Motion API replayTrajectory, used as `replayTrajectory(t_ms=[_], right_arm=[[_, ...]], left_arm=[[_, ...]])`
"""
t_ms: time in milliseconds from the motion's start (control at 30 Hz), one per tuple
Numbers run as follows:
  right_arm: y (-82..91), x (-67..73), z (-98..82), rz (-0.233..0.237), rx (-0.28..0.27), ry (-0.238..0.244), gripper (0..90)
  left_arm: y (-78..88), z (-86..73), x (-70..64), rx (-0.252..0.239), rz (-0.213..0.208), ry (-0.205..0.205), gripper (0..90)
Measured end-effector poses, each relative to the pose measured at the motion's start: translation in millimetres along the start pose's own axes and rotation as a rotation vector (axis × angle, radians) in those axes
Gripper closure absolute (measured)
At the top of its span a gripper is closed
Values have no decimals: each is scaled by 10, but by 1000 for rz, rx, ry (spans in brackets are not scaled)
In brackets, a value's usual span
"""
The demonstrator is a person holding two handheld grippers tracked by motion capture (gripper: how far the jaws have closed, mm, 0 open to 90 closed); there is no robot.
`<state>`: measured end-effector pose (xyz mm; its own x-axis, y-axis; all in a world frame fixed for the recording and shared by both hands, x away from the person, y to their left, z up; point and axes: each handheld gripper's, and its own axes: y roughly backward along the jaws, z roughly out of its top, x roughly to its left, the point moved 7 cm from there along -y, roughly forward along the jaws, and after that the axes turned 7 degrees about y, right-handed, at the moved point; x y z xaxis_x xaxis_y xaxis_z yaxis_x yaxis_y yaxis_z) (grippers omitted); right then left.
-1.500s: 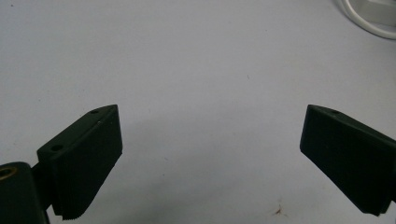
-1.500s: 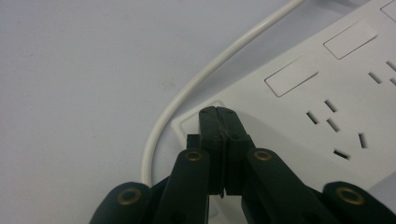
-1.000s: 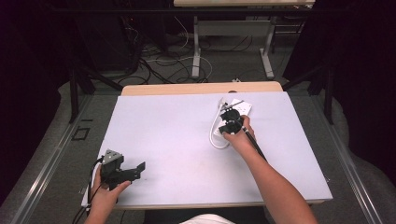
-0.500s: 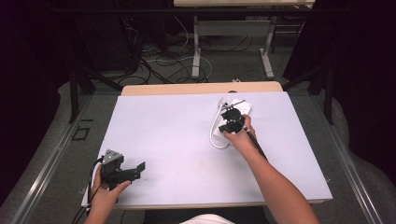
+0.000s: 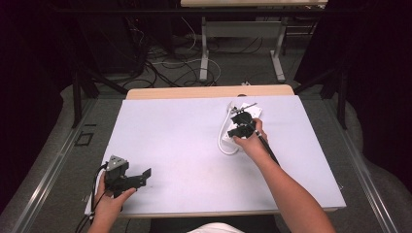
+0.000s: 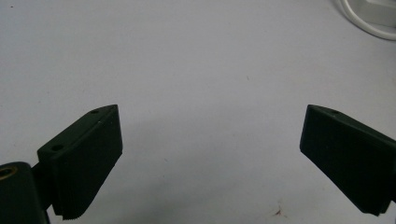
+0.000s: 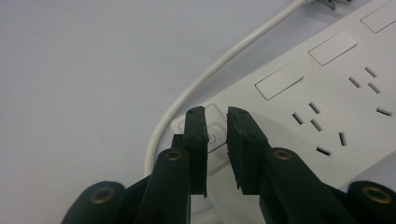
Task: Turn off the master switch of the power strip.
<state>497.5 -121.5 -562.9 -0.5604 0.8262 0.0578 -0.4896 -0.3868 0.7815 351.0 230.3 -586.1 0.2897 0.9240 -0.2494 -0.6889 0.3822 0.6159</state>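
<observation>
A white power strip (image 5: 254, 111) lies at the back right of the white table (image 5: 184, 145), its white cable (image 5: 222, 144) looping off the near end. My right gripper (image 5: 236, 128) is over that near end. In the right gripper view its jaws stand almost together, tips (image 7: 217, 114) right above the strip's power button (image 7: 215, 136), with nothing between them. Several sockets (image 7: 327, 126) lie to the right and the cable (image 7: 210, 74) curves past on the left. My left gripper (image 5: 145, 175) rests at the front left, jaws wide open (image 6: 211, 110) over bare table.
A metal plug (image 5: 247, 104) lies at the strip's far end. A wooden board edge (image 5: 209, 91) runs behind the white surface. Table legs and loose cables are on the floor beyond. A corner of the strip and cable (image 6: 369, 18) shows at the top right of the left gripper view.
</observation>
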Motion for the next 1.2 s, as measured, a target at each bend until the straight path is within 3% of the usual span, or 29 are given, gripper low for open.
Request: replayTrajectory(t_ms=[300, 500, 667, 867, 1033, 1067, 1200], right_arm=[[16, 32, 12, 27, 2, 8, 702], [27, 39, 16, 46, -1, 8, 609], [46, 36, 26, 53, -13, 48, 550], [79, 59, 22, 79, -16, 64, 517], [123, 49, 6, 67, -13, 94, 469], [130, 63, 2, 61, -9, 70, 458], [172, 64, -5, 63, -13, 88, 427]], left_arm=[[-2, -2, -3, 0, -1, 1, 58], [-1, -2, -2, 0, -1, 1, 59], [-2, -2, -5, 0, -1, 0, 60], [1, -3, -6, 3, -2, -1, 60], [0, -3, -6, 1, -1, 0, 61], [-1, -2, -6, -1, 0, 0, 60], [1, -3, -6, 2, -1, -1, 60]])
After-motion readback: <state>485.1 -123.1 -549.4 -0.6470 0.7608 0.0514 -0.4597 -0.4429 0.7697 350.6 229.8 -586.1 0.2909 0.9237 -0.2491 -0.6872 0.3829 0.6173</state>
